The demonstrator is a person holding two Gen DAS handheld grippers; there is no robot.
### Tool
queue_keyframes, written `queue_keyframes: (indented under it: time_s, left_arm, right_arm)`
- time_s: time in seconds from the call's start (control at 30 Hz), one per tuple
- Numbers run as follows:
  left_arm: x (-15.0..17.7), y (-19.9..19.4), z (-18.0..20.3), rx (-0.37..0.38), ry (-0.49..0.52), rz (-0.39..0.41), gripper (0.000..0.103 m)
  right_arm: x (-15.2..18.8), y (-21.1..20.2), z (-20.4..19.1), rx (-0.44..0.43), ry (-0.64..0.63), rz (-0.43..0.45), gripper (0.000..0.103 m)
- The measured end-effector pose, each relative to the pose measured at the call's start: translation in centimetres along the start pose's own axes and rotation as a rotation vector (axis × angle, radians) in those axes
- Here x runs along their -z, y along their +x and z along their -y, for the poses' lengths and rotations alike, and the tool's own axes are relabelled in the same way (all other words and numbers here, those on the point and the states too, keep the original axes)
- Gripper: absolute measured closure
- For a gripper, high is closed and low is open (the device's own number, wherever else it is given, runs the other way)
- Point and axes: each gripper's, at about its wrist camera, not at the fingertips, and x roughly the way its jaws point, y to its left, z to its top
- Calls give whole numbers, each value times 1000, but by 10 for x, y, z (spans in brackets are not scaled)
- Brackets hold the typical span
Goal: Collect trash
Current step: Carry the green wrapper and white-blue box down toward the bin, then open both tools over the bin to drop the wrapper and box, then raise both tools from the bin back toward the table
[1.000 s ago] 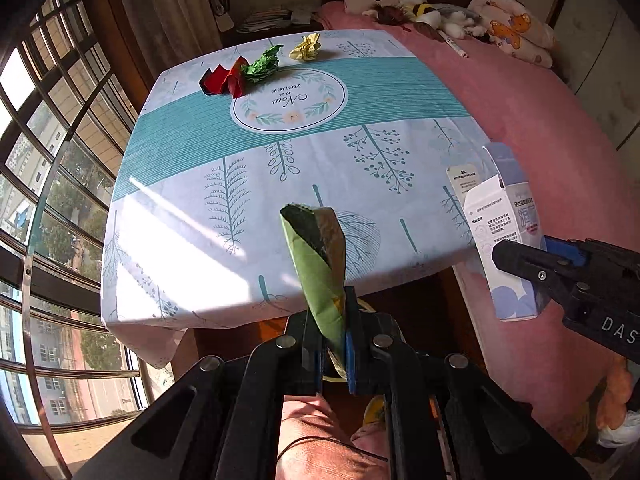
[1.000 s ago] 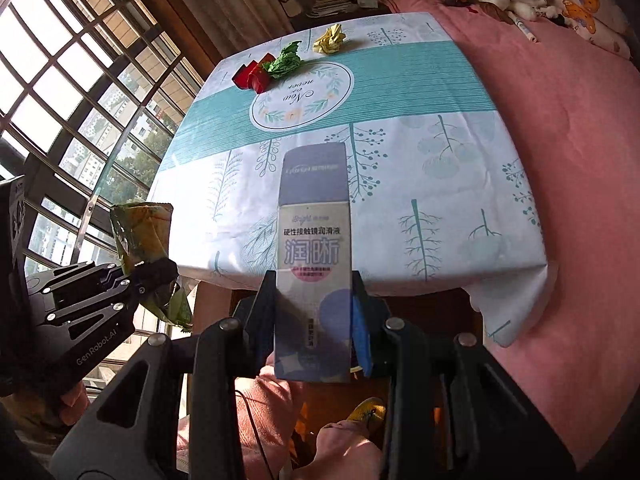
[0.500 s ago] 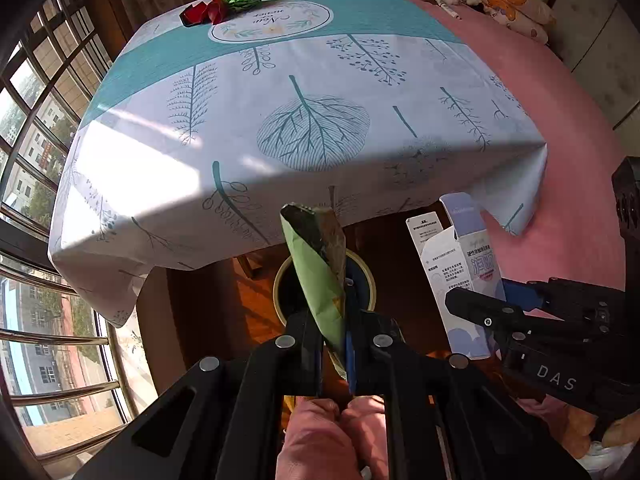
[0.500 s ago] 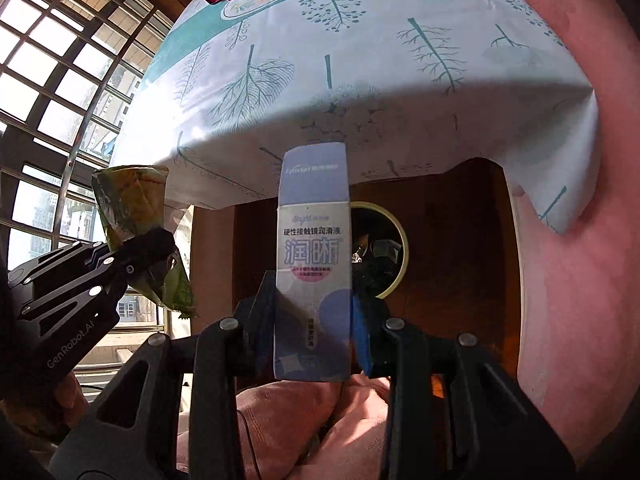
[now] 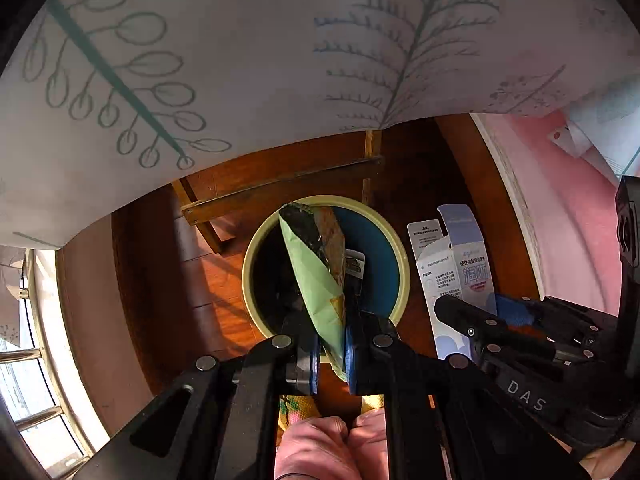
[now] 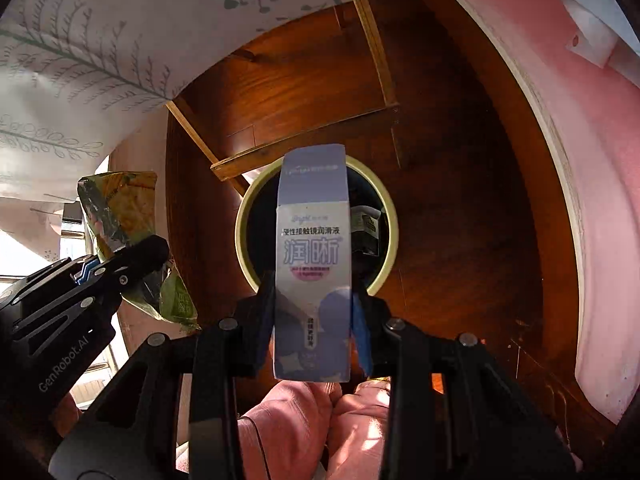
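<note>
While both pointed steeply down, the left gripper point(image 5: 332, 354) pinched a crumpled green snack wrapper point(image 5: 318, 280), and the right gripper point(image 6: 314, 322) clamped a pale lilac carton point(image 6: 312, 268) by its lower sides. Below them on the wooden floor point(image 6: 460, 184) stood a round bin point(image 5: 396, 252) with a cream rim, some dark trash already inside. Farther off hung the leaf-printed tablecloth point(image 5: 240, 60), with pink bedding point(image 6: 592, 184) to the right.

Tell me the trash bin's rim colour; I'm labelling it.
Pale yellow rim, dark blue inside; left wrist view.
</note>
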Motion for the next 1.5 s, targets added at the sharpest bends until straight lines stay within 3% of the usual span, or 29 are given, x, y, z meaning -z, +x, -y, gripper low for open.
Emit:
queue_keyframes:
  time_s: [0.13, 0.17, 0.2, 0.23, 0.27, 0.3, 0.4, 0.5, 0.7, 0.83, 1.07, 1.5]
  left_arm:
    - [3, 43, -14, -20, 22, -1, 91]
    - [4, 50, -17, -20, 27, -2, 83]
    - [4, 57, -21, -20, 29, -4, 66]
    - [3, 64, -25, -10, 29, -8, 56]
    - [5, 69, -29, -1, 30, -14, 36]
    - [6, 72, -33, 4, 30, -15, 24]
    - [9, 81, -39, -8, 43, -15, 16]
    - [10, 79, -45, -18, 45, -5, 16]
    - [3, 64, -42, -33, 44, -5, 16]
    - [2, 37, -35, -36, 47, -24, 16]
    - [6, -60, -24, -54, 14, -19, 16]
    - [-24, -256, -7, -250, 29, 54, 17]
  right_arm:
    - [-2, 48, 10, 0, 13, -12, 71]
    - [-1, 58, 12, -5, 15, -15, 71]
    - [1, 67, 14, -10, 16, -22, 70]
    - [0, 76, 16, -13, 18, -32, 70]
    - [2, 84, 21, -18, 25, -46, 69]
    - [1, 91, 20, -24, 34, -59, 63]
    - [5, 99, 26, -26, 50, -57, 44]
    - [8, 100, 27, -21, 57, -57, 38]
    - [-7, 91, 13, -19, 67, -64, 38]
    - [-5, 62, 4, -20, 69, -61, 38]
    - [-2, -29, -28, -19, 43, -29, 38]
    - [-11, -225, -115, -23, -75, 85, 38]
